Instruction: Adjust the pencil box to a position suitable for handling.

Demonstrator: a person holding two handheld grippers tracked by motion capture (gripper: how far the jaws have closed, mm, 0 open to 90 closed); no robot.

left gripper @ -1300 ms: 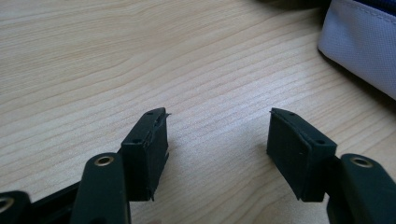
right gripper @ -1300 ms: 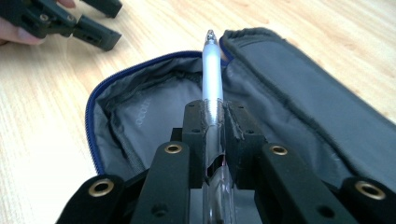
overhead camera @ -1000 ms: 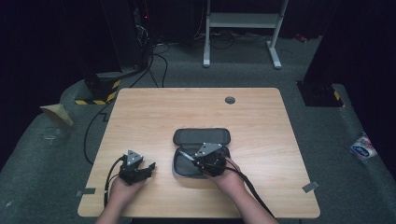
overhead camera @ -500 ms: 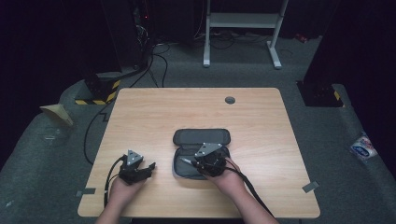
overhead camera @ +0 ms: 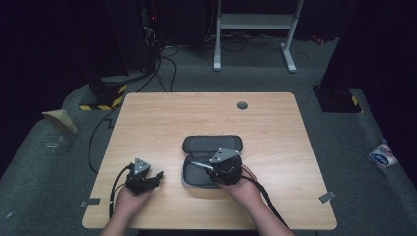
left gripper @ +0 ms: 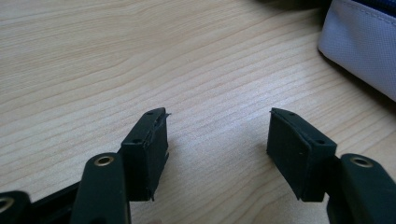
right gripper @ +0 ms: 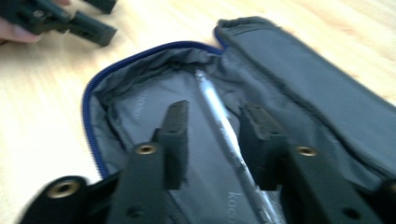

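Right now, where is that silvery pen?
The pen lies inside the open pencil case near the table's front middle; in the right gripper view it sits between the right gripper's open jaws.

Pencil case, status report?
Left tool open, idle on table. Right tool open astride pen inside open pencil case. Nothing in the way.

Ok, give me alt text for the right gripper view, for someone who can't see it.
An open grey pencil case with a blue zip lies on a wooden table, a silvery pen inside it. The right tool hangs over it, jaws apart either side of the pen. The left tool sits top left.
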